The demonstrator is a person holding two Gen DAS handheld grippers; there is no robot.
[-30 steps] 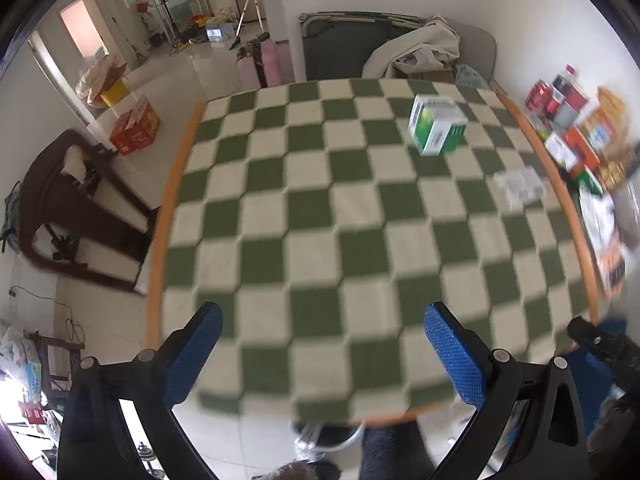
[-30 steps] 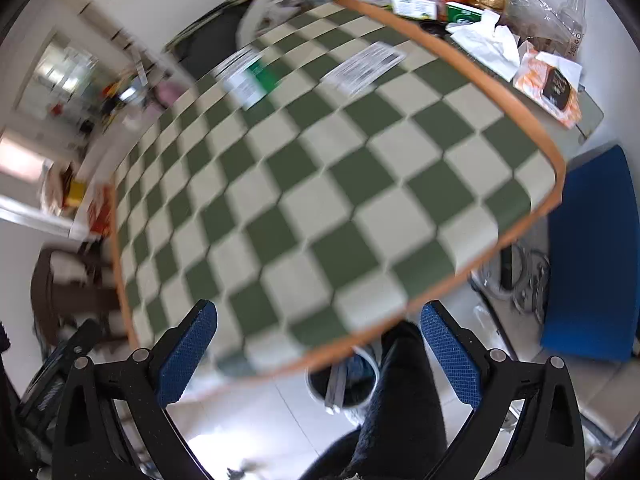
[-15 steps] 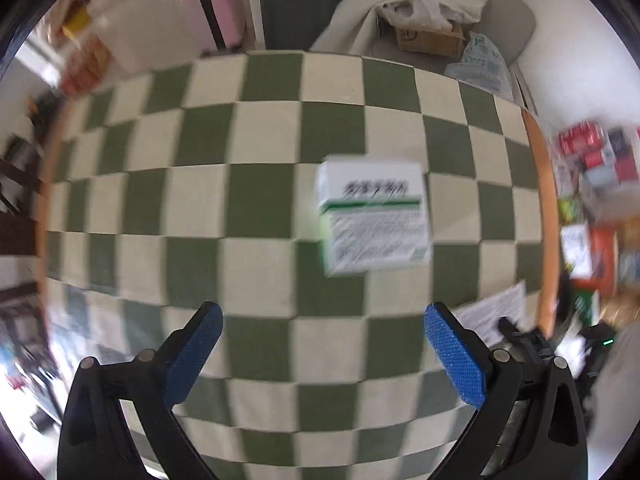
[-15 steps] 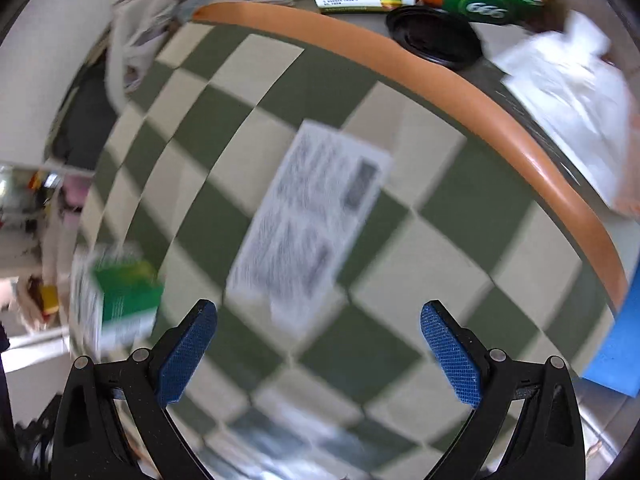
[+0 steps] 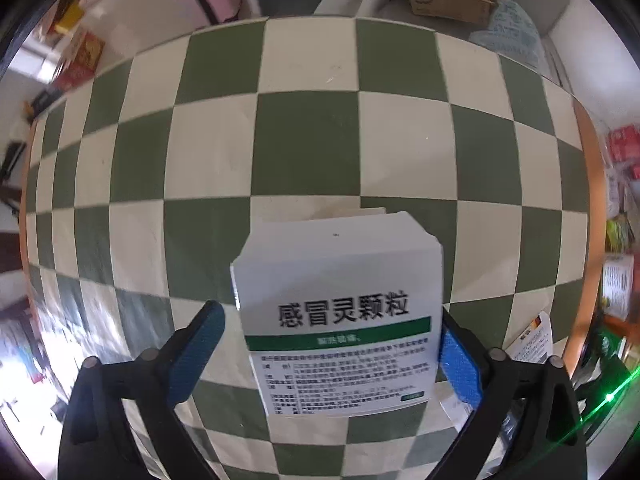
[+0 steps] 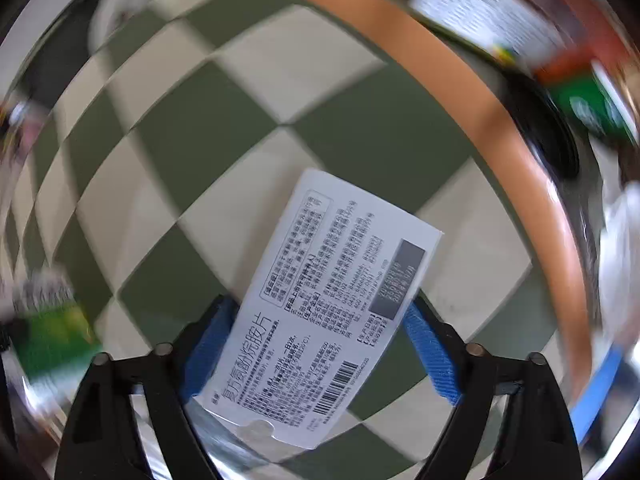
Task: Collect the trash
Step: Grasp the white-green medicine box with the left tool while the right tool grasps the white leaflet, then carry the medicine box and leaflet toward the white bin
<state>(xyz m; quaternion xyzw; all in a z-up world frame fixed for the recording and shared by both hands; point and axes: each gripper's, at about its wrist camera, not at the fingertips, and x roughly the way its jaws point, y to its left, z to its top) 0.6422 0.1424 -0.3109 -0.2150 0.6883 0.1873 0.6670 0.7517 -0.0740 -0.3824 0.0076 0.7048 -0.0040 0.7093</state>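
A white and green medicine box [image 5: 340,320] stands on the green and cream checked tablecloth [image 5: 304,140]. My left gripper [image 5: 328,356] is open around it; the right pad touches the box's side, the left pad stands a little apart. A flat white medicine carton [image 6: 320,304] with black print and a barcode lies on the cloth near the table's orange edge [image 6: 500,128]. My right gripper [image 6: 316,352] is open with the carton between its blue pads, the carton lying slantwise across them. The same green and white box shows blurred at the left of the right wrist view [image 6: 48,320].
Packets, boxes and a black round lid [image 6: 548,140] crowd the ledge beyond the orange edge. More packets and a leaflet [image 5: 532,340] lie along the table's right side. A cardboard box [image 5: 448,0] and cloth sit on a chair behind the table.
Both grippers have moved in low over the table. The left one has closed the distance to the medicine box, the right one to the flat carton; each item now sits between the pads.
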